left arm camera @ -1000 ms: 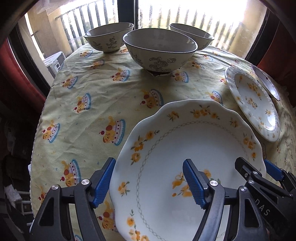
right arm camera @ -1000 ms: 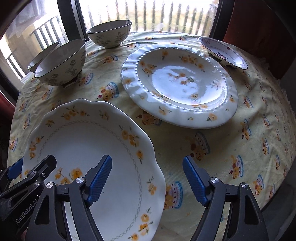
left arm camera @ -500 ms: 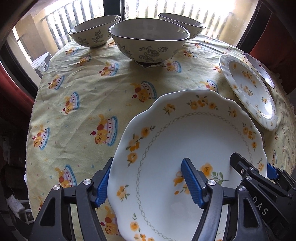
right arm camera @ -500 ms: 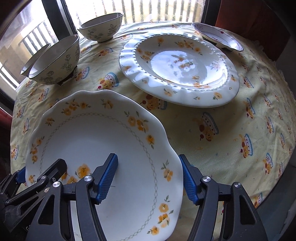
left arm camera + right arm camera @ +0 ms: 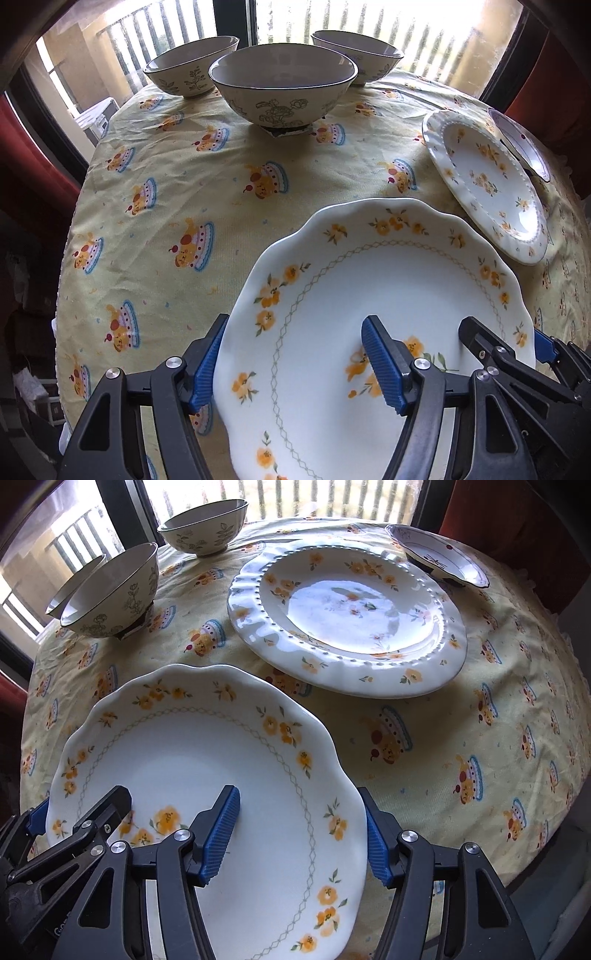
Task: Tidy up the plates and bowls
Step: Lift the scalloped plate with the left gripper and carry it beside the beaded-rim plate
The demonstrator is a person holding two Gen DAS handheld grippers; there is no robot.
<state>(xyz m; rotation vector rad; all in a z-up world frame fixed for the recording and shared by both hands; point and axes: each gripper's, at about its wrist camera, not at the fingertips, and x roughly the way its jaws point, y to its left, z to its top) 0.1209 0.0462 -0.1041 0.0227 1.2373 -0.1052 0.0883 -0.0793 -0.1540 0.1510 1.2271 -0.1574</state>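
Left wrist view
Left gripper (image 5: 291, 363): spread apart, straddling the near-left rim of the scalloped plate (image 5: 388, 295); one blue pad outside the rim, the other over the plate's face (contact not clear).
Right gripper (image 5: 517, 354): seen at the near right, at the same plate's right rim.
Scalloped plate: near right on the tablecloth (image 5: 177, 192).
Bowls: middle bowl (image 5: 282, 90) far centre, left bowl (image 5: 192, 66) and right bowl (image 5: 360, 51) behind it, near the window.
Beaded plate (image 5: 487, 184): far right, with a small dish (image 5: 521, 142) beyond it.

Right wrist view
Right gripper (image 5: 299, 836): spread apart, straddling the scalloped plate's (image 5: 199, 760) near-right rim.
Left gripper (image 5: 66, 819): at the plate's left rim.
Beaded plate (image 5: 347, 616): far, apart from the scalloped plate.
Small dish (image 5: 439, 555): far right, just beyond the beaded plate.
Bowls: three at far left (one half hidden).
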